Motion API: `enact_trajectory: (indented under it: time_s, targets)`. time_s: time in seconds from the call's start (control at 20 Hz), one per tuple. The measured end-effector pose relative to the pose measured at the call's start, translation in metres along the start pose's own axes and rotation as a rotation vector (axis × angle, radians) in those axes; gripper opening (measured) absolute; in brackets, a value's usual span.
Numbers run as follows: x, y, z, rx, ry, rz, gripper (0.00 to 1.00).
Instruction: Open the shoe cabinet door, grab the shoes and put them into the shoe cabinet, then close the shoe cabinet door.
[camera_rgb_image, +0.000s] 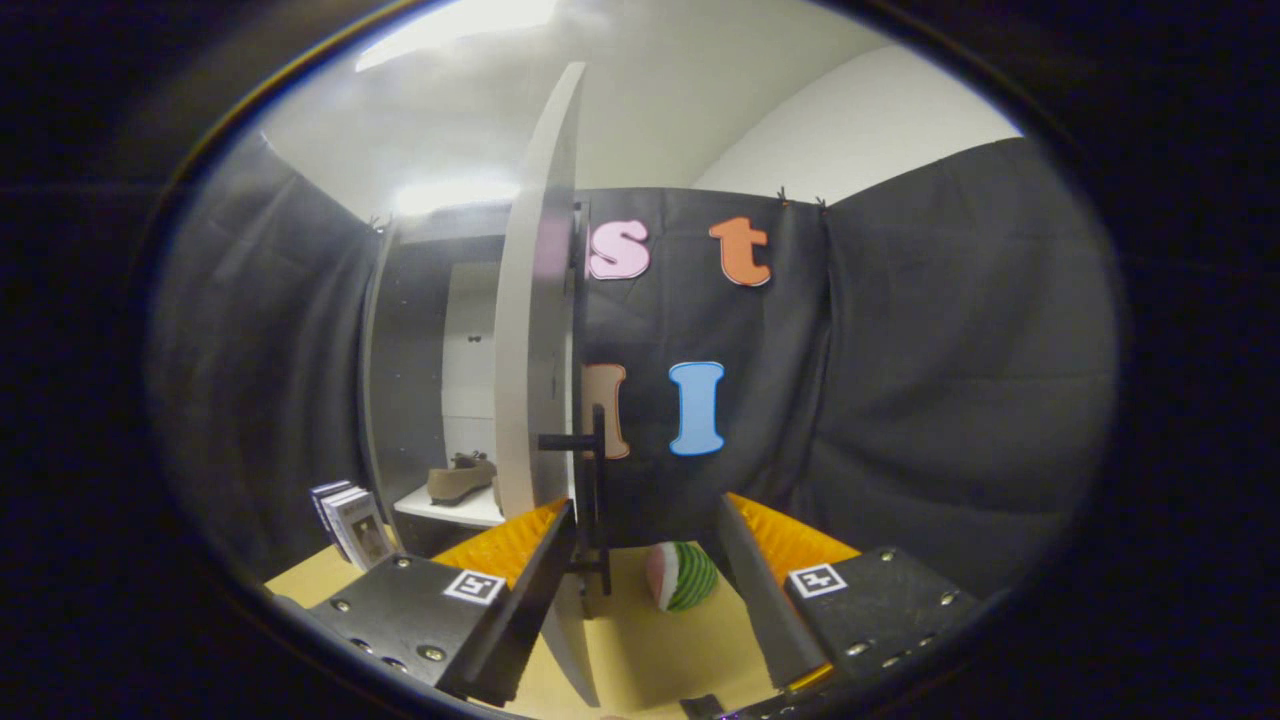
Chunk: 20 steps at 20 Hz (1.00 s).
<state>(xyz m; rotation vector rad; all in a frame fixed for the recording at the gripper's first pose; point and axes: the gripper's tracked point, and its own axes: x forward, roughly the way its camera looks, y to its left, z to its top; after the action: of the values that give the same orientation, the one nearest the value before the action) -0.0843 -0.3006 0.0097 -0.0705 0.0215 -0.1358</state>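
Observation:
The shoe cabinet (410, 340) stands beyond my left finger, dark inside with a pale back panel. Its white door (538, 300) is swung open and points edge-on at me. The door's black bar handle (598, 480) lies just inside my left finger (520, 545), and the door's lower edge runs down beside that finger. A brown shoe (460, 478) rests on the white shelf (450, 510) inside the cabinet. My gripper (648, 512) is open, its fingers wide apart and pressing on nothing.
A toy watermelon slice (682, 577) lies on the tan tabletop (650, 650) between my fingers, just ahead of them. A few upright books (350, 520) lean beside the cabinet's left wall. Black cloth closes the booth behind and to the right.

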Motion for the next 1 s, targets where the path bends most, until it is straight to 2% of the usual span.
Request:
enact_trajectory:
  time_s: [0.35, 0.7, 1.0]
  targets:
    - [-0.001, 0.046, -0.005, 0.068, 0.009, 0.131, 0.90]
    - [0.005, 0.125, -0.010, 0.112, 0.025, 0.298, 0.91]
    - [0.023, 0.168, -0.015, 0.148, 0.050, 0.358, 0.91]
